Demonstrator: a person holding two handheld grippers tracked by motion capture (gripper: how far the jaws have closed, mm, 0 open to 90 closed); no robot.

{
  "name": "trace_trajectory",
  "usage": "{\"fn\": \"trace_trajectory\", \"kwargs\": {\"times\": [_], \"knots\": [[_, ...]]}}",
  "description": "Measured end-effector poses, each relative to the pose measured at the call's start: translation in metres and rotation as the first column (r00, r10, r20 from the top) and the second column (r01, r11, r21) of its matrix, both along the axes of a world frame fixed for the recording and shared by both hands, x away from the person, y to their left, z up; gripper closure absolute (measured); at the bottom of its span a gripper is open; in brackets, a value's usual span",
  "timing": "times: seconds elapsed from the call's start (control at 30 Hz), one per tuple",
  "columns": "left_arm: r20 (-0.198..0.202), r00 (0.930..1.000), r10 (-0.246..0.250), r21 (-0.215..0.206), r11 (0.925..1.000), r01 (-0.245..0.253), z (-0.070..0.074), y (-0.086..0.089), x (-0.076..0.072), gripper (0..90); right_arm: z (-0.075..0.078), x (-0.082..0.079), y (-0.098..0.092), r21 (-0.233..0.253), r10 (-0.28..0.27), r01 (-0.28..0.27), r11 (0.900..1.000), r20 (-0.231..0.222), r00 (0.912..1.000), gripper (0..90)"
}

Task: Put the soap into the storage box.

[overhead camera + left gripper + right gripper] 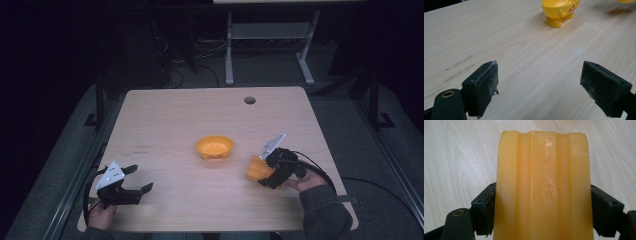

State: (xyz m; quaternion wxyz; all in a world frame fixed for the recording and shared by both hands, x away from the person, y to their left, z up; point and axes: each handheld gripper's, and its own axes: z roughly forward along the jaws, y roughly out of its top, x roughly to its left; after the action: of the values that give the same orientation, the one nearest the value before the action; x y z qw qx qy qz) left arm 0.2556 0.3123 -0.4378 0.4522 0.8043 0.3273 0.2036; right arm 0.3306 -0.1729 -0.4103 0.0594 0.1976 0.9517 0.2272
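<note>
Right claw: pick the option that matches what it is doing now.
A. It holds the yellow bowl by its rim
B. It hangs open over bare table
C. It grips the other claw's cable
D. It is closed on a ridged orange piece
D: in the right gripper view both black jaws press the sides of the ridged orange piece, and the high view shows the right claw holding it beside the yellow bowl, apart from it.

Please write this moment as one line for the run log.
right gripper: shut on ribbed orange plastic block | left gripper: open, holding nothing | yellow plastic footed bowl: on wooden table, mid-table
</note>
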Motion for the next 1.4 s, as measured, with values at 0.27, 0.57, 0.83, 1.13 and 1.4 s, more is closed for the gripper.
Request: {"fn": "trace_trajectory", "kwargs": {"times": [0.27,0.57,0.83,1.13,1.4], "knots": [[0.001,1.0000,0.000,-0.002,1.0000,0.000,0.000,0.000,0.000,14.3,0.010,0.011,0.008,0.010,0.017,-0.017,1.000,0.010,0.9998,20.5],[0.002,1.0000,0.002,-0.008,1.0000,-0.002,0.000,0.001,0.000,14.3,0.016,0.022,0.019,0.010,0.040,-0.040,0.999,0.013,0.9991,20.5],[0.002,1.0000,0.000,-0.005,1.0000,0.000,0.000,0.000,0.000,14.3,0.024,0.029,0.023,0.023,0.048,-0.048,0.999,0.018,0.9987,20.5],[0.004,1.0000,0.000,-0.008,1.0000,0.000,0.000,0.001,0.000,14.3,0.033,0.039,0.033,0.020,0.067,-0.068,0.998,0.028,0.9973,20.5],[0.005,1.0000,0.002,-0.010,1.0000,-0.001,0.000,0.000,0.000,14.3,0.040,0.047,0.043,0.027,0.089,-0.090,0.996,0.036,0.9954,20.5]]}}
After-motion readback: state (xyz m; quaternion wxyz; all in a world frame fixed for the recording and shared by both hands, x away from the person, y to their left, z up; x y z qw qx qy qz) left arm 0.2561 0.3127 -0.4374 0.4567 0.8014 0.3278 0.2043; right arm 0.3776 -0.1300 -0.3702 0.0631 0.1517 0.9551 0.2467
